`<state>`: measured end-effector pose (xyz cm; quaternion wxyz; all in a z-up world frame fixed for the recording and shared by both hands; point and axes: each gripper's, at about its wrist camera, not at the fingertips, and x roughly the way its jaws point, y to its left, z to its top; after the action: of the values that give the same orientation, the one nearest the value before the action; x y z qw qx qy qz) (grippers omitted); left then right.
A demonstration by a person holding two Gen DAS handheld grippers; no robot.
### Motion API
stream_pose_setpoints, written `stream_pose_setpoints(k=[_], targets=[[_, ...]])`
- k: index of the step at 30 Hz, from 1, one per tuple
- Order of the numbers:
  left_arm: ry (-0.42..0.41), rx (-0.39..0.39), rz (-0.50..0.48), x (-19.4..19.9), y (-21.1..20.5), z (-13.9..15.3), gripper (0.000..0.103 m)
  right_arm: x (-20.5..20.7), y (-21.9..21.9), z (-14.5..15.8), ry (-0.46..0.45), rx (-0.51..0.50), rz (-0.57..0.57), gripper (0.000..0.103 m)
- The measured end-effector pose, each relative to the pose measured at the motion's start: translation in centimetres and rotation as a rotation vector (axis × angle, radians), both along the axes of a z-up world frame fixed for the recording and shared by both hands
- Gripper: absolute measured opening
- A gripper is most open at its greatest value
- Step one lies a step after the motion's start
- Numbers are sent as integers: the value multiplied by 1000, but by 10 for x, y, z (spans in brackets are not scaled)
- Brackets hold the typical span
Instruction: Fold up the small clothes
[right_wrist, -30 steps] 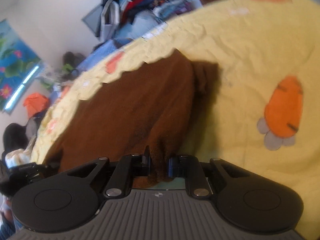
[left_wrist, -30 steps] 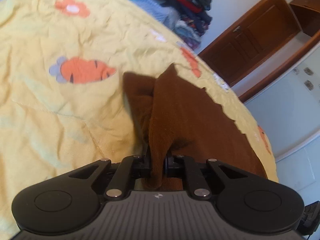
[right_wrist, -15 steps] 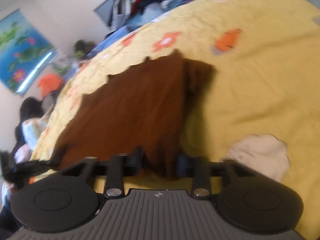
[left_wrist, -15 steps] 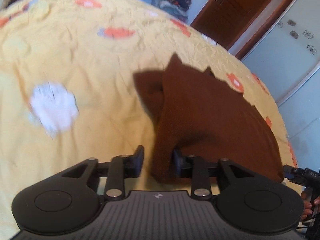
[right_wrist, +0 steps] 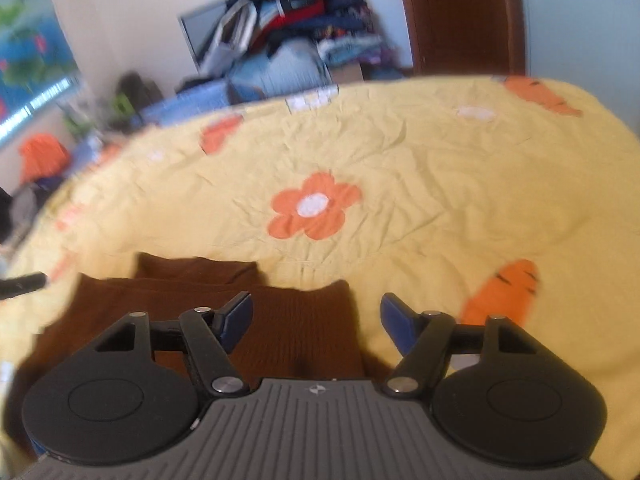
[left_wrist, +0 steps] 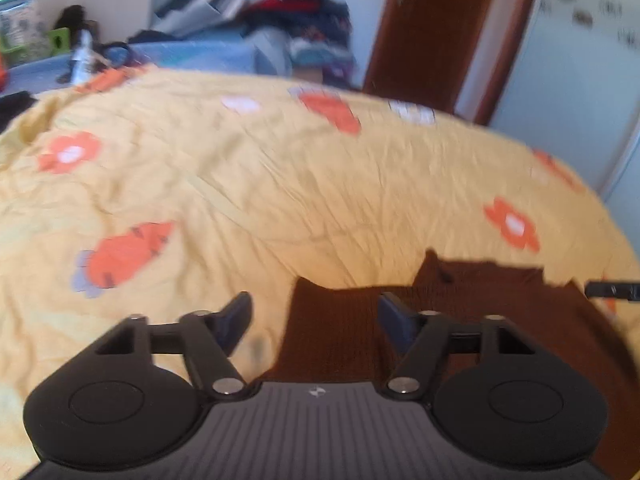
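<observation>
One brown garment [right_wrist: 280,320] on one yellow bedspread [right_wrist: 400,168]. Two grippers, left gripper [left_wrist: 316,316] and right gripper [right_wrist: 316,316], two blue-tipped fingers [right_wrist: 238,314] each. One wooden door [right_wrist: 460,16]. One heap of clothes [right_wrist: 300,4] behind. Printed flowers and carrots: too blurred for a firm count.

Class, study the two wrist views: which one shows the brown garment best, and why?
The right wrist view: the brown garment lies on the yellow bedspread with its far edge and a folded layer visible. The left wrist view shows the garment low and to one side, blurred, partly hidden behind a finger.
</observation>
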<state>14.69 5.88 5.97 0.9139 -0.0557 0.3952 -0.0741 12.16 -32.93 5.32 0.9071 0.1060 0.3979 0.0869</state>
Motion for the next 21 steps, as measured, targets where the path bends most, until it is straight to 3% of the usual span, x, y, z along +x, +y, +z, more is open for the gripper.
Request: stream_pose_setpoints(k=[1,2,3,4,7,9,11,14,16,18,19,21], targets=[[16,21,-5,7,-6,-8,63,8,3,-9,33,-3,-3,63],[35,29,-7,11,-10,-14,43,12,5,-18,54,6,6,48],[50,26,-20,14,-12,-18,9,13,8,-23,58,18,33,28],[43,27,-17,15,-12,-18,7,11,9,-23,40,33,52,20],[-86,53,26,1,-6,5,6,-5,5,0,-61,48,48,15],[-128,96,41,-1,-2,16,6,-10,-8,13,-122,101,14,14],[-98,122,47,11,-3,7,5,-6,-19,5,-104,109,-23,13],[-18,209,31,24,-14,-23,5,5,-13,-28,-6,65,-30,13],[-49,259,39,18,-20,-22,8,-1,-5,-28,-33,35,-46,15],[-58,288,49,10,-22,-11,13,-8,-4,-19,-39,27,-69,41],[-84,298,66,2,-22,-2,16,-15,-4,-10,-71,9,-83,48],[-148,260,99,-18,-25,17,41,-35,-3,10,-174,-12,-111,52]])
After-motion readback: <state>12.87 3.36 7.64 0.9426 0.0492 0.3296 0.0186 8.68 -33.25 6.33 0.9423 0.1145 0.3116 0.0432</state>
